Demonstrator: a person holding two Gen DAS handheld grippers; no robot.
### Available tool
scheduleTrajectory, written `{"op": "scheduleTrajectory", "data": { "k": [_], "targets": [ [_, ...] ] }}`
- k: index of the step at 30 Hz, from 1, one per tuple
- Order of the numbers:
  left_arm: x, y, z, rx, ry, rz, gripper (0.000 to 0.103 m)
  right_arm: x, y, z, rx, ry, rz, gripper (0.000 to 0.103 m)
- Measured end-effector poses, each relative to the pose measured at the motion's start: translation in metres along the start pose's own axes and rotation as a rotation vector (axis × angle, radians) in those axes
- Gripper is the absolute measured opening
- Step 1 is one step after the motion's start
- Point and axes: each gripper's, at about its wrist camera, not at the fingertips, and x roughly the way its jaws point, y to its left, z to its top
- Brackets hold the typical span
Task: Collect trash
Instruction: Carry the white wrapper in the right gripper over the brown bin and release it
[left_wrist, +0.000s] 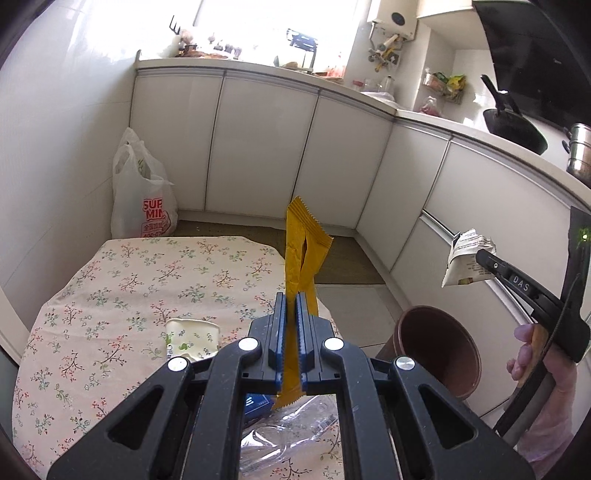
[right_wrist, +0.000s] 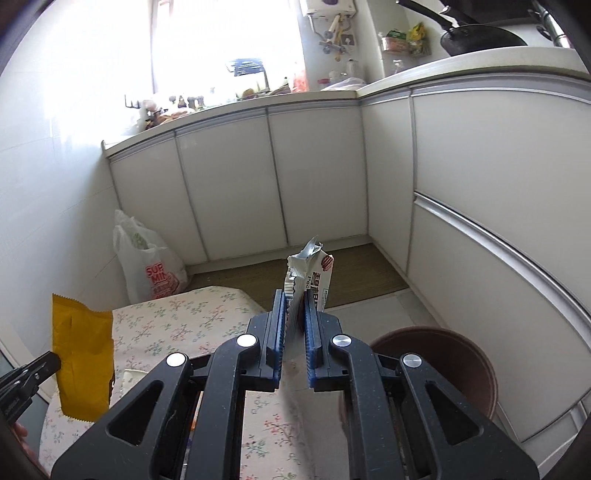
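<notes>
Both cameras ride just behind their own jaws, tilted down and facing the far white cabinets (left_wrist: 266, 140). The left view sits over the floral table (left_wrist: 110, 280), catching the right gripper (left_wrist: 480, 258) at its right edge. The right view looks from nearer the brown bin (right_wrist: 436, 369), the left gripper (right_wrist: 51, 360) at its left edge. Both share the plastic bag (right_wrist: 147, 266).

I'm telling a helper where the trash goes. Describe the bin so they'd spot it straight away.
Find the table with the floral cloth in the corner of white kitchen cabinets. The bin stands on the floor at the table's right edge, in front of the cabinets. It is a round, open-topped, dark brown tub, unlike the white plastic shopping bag with red print by the far wall.
</notes>
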Motion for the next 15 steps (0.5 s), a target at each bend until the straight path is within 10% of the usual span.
{"op": "scheduleTrajectory", "data": {
  "k": [15],
  "targets": [
    [0.038, -0.081, -0.001, 0.045, 0.035, -0.114, 0.005, 0.028, -0.087, -0.015, 0.062, 0.012, -0.346, 0.010]
  ]
}}
